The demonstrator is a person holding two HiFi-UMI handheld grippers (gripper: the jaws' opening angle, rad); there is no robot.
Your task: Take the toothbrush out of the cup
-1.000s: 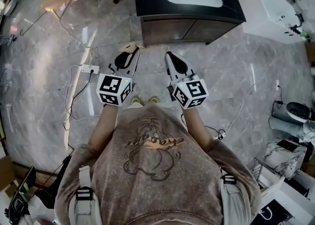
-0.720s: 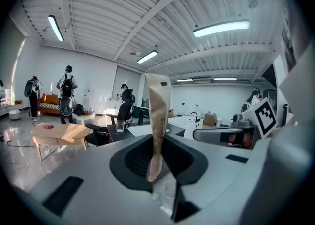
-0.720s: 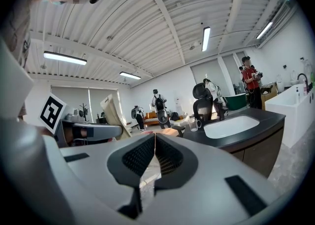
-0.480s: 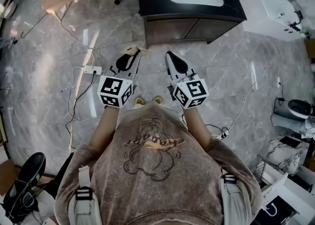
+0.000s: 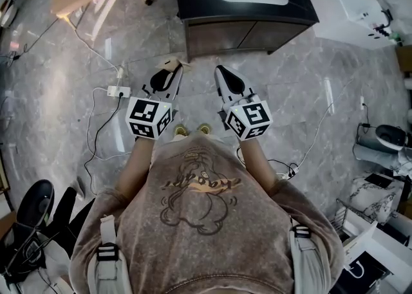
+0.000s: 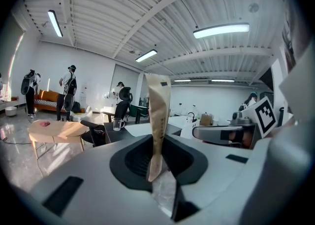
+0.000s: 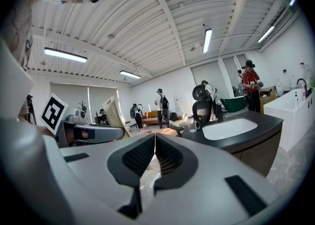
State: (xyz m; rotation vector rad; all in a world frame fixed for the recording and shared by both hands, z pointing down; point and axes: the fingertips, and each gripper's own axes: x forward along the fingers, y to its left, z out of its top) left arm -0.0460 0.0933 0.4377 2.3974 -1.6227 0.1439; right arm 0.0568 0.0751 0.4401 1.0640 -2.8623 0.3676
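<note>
The left gripper (image 6: 157, 145) is pinched shut on a tan paper packet (image 6: 158, 106) that stands up between its jaws. The right gripper (image 7: 154, 139) is closed and empty. Well ahead of both, the cup (image 7: 192, 126) stands on the counter (image 7: 243, 138). I can make out no toothbrush, and the removal looks unstarted.

We carry two matching tools. The left gripper (image 5: 172, 69) and the right gripper (image 5: 220, 71) each have a smooth white shell that narrows toward the jaws, with a black oval recess on top just behind them. Seen along the jaws, the pads (image 7: 138, 157) are black and finely ribbed. Flat black slots (image 7: 241, 188) sit in the shell to either side behind them. At each tool's rear sits a white cube (image 5: 149, 118) printed with black square markers. Behind the cubes we wear a brown-grey T-shirt (image 5: 193, 235) with a line-drawn cartoon and lettering, and grey shoulder straps (image 5: 108, 231) with black buckles.
</note>
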